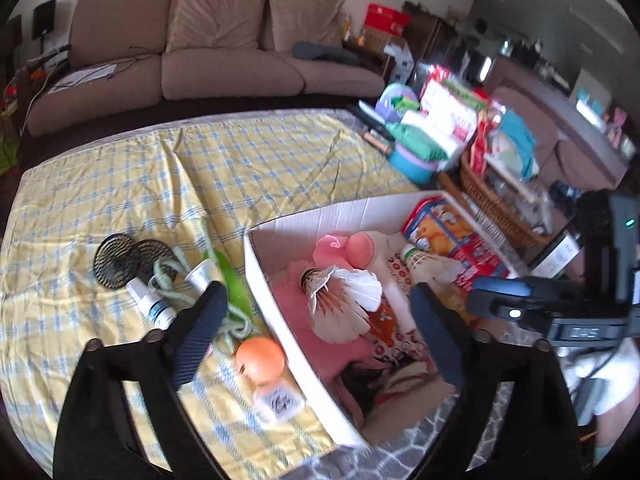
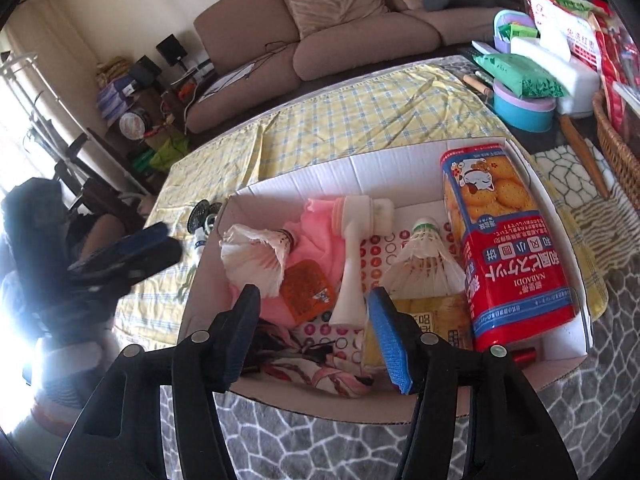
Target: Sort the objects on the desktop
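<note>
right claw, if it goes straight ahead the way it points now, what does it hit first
Most likely the white facial brush lying in the white box: its handle sits between the open right claw fingers. Depth is unclear.

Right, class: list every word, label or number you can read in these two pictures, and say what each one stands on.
"NABAODI": on the red biscuit tin, printed upside down as seen.
Asian characters on the same tin: visible, not transcribed here.
Red packet behind the table: characters too blurred.
Small white tag: a printed code, unreadable.
Spray bottle label: too small.
</note>
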The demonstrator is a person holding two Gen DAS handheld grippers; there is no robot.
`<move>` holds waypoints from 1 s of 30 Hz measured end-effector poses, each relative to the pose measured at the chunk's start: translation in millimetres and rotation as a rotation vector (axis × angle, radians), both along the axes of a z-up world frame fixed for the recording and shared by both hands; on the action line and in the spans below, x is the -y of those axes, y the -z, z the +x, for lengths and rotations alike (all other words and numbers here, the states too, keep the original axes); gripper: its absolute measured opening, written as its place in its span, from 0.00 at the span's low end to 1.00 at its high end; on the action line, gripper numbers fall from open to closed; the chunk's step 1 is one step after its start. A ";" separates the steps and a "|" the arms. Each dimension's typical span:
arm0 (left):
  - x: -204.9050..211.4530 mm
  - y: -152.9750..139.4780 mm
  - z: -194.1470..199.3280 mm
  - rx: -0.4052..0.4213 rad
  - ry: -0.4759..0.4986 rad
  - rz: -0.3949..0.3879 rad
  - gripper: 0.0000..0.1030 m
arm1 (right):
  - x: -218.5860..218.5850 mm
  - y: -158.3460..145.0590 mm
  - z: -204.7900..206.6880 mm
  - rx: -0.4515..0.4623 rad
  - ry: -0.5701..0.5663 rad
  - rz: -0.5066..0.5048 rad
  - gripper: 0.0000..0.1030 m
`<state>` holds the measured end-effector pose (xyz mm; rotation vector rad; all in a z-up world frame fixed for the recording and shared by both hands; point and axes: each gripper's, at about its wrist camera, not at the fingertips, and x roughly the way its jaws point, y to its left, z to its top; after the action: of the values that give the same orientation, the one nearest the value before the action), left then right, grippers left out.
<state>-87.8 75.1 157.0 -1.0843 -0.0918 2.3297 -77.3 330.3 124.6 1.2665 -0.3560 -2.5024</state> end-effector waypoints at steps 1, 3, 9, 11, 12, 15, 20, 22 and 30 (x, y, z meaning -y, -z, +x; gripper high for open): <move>12.7 -5.5 8.9 -0.016 -0.020 0.013 1.00 | 4.2 -1.7 5.0 -0.012 -0.006 0.008 0.65; 33.6 -8.7 24.0 -0.028 -0.055 0.017 1.00 | 16.0 -5.7 16.8 -0.042 -0.021 0.034 0.73; 88.3 12.0 74.7 -0.002 -0.201 -0.011 1.00 | 56.0 -3.2 52.7 -0.109 -0.067 0.083 0.94; 100.2 23.5 88.5 0.023 -0.246 -0.008 1.00 | 70.4 4.9 63.4 -0.119 -0.080 0.119 1.00; 105.1 30.0 95.2 0.035 -0.271 -0.010 1.00 | 78.2 11.1 67.8 -0.119 -0.086 0.148 0.99; 112.6 44.8 109.3 0.068 -0.320 -0.011 1.00 | 96.2 31.9 78.2 -0.110 -0.099 0.167 1.00; 106.9 66.3 128.5 0.104 -0.358 -0.075 1.00 | 118.2 69.1 76.0 -0.051 -0.130 0.259 1.00; 103.9 71.8 132.7 0.099 -0.375 -0.100 1.00 | 122.8 77.5 73.8 -0.053 -0.141 0.305 0.99; 113.3 94.6 133.5 0.111 -0.485 -0.145 1.00 | 121.7 100.3 55.6 -0.037 -0.102 0.358 0.99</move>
<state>45.8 -38.2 62.4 -1.3870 -0.2563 2.7340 -21.8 208.6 24.3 1.3219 0.1717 -2.5724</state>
